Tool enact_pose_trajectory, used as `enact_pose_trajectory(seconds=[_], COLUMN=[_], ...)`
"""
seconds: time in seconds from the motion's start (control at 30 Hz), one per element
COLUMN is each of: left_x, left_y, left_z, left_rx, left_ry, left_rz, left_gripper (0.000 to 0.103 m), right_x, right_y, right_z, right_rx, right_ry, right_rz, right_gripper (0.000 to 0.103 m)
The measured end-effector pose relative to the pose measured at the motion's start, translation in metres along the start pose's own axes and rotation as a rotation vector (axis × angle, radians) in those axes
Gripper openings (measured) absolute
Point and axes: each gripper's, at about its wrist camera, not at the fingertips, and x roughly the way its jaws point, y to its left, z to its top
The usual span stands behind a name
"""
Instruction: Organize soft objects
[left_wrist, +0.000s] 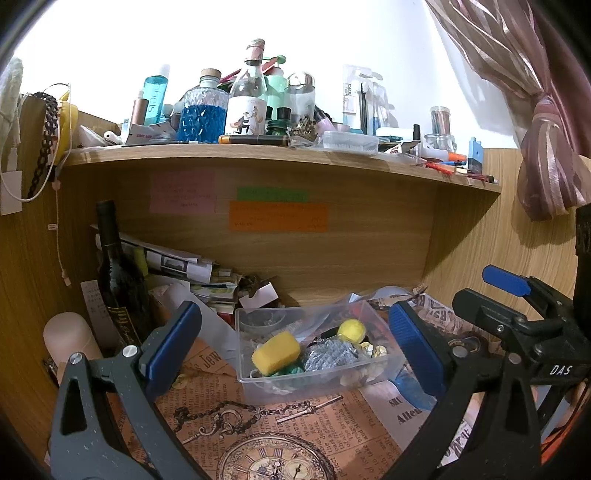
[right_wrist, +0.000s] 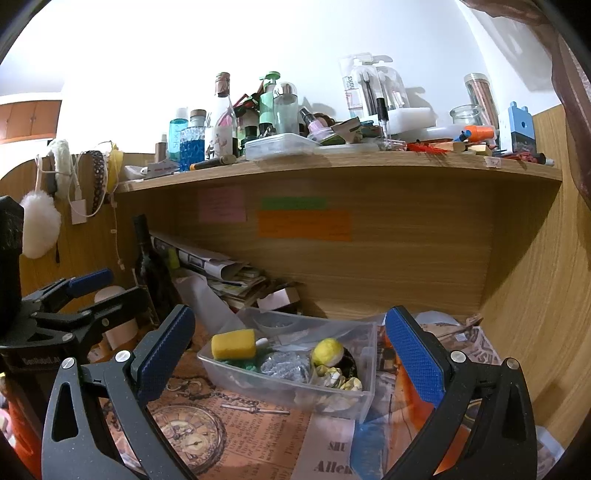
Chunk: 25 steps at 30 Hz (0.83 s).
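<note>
both grippers, left gripper (left_wrist: 295, 347) and right gripper (right_wrist: 291, 354), are hovering spread and empty before clear bin (left_wrist: 388, 363); next likely reaching for yellow sponge (left_wrist: 275, 352).

A clear plastic tub (left_wrist: 388, 363) sits on the patterned paper of the desk, under the shelf, and the soft things lie inside it. A yellow sponge (left_wrist: 275, 352) with rounded corners rests at the tub's left end, propped a little above a green bit (left_wrist: 291, 370) that peeks out beneath it. Just beside it in the middle lies a crumpled silvery-grey scrubber (left_wrist: 330, 355). Behind that, toward the right, a small yellow fuzzy ball (left_wrist: 351, 329) sits against something dark, with crumpled gold wrappers (left_wrist: 373, 350) close by.
</note>
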Motion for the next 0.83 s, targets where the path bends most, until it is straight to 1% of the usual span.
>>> enact_pose_trajectory(seconds=[0.23,0.53,0.83], left_x=[-0.0026,-0.0015,-0.0045], left_y=[-0.0049,-0.0030,-0.0065], left_z=[0.0004,0.0013,-0.0002], left_rx=[0.009,-0.013,-0.002], left_ry=[-0.002,0.013,0.006], left_rz=[0.002,-0.013,-0.013], left_gripper=[0.103,0.103,0.103], right_x=[0.0001,-0.0005,0.0017], right_y=[0.0002,0.0028,0.0046], right_z=[-0.0001,0.0001,-0.0014], right_rx=[0.001,0.002,0.008], right_ry=[0.000,0.002,0.008], right_rz=[-0.001,0.001,0.002], right_gripper=[0.103,0.103,0.103])
